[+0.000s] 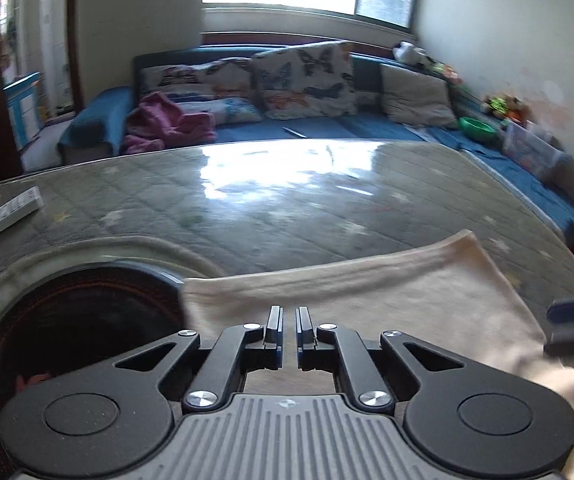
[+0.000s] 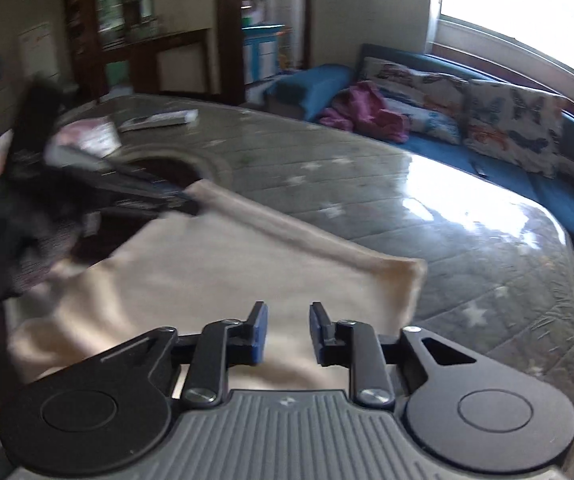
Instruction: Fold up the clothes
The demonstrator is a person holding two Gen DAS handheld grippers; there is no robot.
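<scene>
Both grippers' fingers (left (image 1: pixel 289 328) narrow, right (image 2: pixel 286 334) wide) hover over cream cloth (image 2: pixel 215 276).

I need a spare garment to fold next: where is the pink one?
The pink garment lies crumpled on the blue sofa's left end, beside the butterfly cushions, beyond the table.

Blue sofa (image 1: pixel 327 130) carries butterfly-print cushions (image 1: pixel 305 78), a pink garment (image 1: pixel 167 122) and a green bowl (image 1: pixel 477 128); grey quilted table cover (image 1: pixel 287 216) in front.
</scene>
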